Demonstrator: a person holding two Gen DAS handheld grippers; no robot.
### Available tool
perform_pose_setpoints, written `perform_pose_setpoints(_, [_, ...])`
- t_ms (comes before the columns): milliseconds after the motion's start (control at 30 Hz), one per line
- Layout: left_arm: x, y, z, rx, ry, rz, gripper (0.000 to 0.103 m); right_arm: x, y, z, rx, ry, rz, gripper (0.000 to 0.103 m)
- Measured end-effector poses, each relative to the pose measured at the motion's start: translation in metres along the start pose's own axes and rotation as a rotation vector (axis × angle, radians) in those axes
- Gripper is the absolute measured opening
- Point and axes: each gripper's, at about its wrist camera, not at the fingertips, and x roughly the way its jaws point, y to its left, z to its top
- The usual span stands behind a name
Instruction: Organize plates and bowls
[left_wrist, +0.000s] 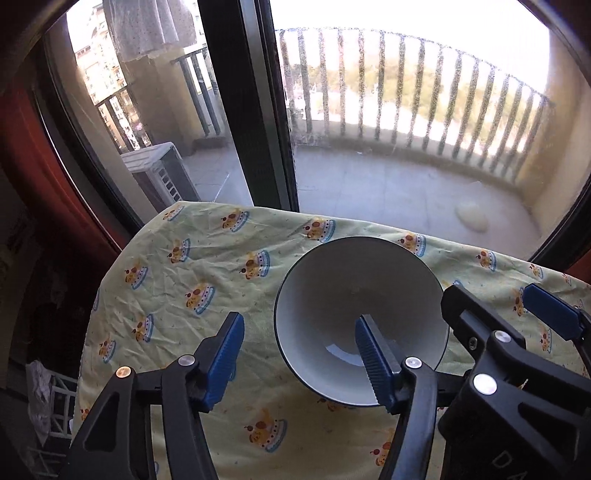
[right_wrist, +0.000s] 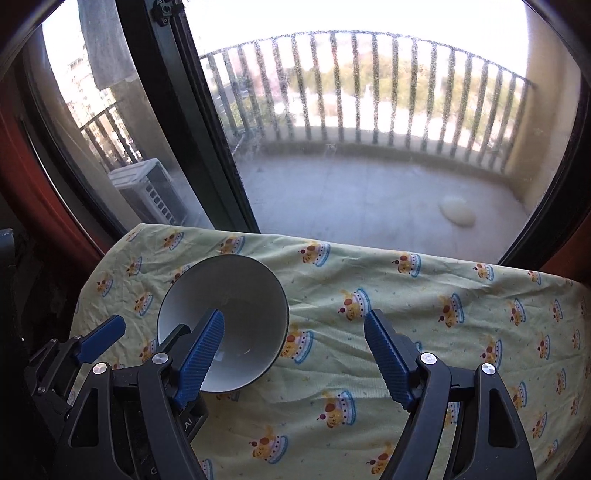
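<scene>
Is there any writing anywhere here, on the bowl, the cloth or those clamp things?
"DA": pale letters, cut off by the picture's edge, on the black body of the right gripper, bottom right of the left wrist view.
"AI": pale letters, partly hidden, on the black body of the left gripper, in the right wrist view.
Bowl: no writing.
Tablecloth: cartoon pictures only, no words.

Partial lettering on the gripper bodies only

In the left wrist view, pale letters "DA" stand on the black body of the right gripper (left_wrist: 491, 291), cut off at the lower right edge. In the right wrist view, "AI" shows on the black body of the left gripper (right_wrist: 159, 325), just below its blue pad. Nothing else is legible.
</scene>
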Motion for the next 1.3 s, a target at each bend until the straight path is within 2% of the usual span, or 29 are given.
perform_pose_setpoints(100, [0.015, 0.002, 0.006, -0.002, 0.015, -0.011, 0.056, 0.014, 0.001, 0.003, 0.007, -0.001, -0.021, 0.081])
perform_pose_setpoints(267, [0.037, 0.003, 0.01, -0.004, 0.039, 0.003, 0.049, 0.045, 0.003, 0.01, 0.024, 0.039, -0.02, 0.056])
perform_pose_setpoints(400, [0.051, 0.002, 0.007, -0.001, 0.068, -0.006, 0.042, 0.062, 0.005, 0.008, 0.025, 0.07, -0.013, 0.049])
perform_pose_setpoints(533, [0.06, 0.0, 0.004, 0.005, 0.08, -0.002, 0.035, 0.076, 0.006, 0.005, 0.028, 0.101, -0.021, 0.031])
perform_pose_setpoints(633, [0.064, -0.001, 0.002, 0.012, 0.086, 0.002, 0.028, 0.083, 0.004, 0.002, 0.048, 0.124, 0.01, 0.027])
perform_pose_setpoints(733, [0.065, -0.002, 0.002, 0.02, 0.08, 0.004, 0.028, 0.086, 0.006, 0.001, 0.041, 0.125, 0.021, 0.02])
perform_pose_setpoints(1300, [0.05, -0.013, -0.007, 0.048, 0.107, -0.008, 0.024, 0.071, -0.004, -0.008, 0.058, 0.121, 0.003, 0.017])
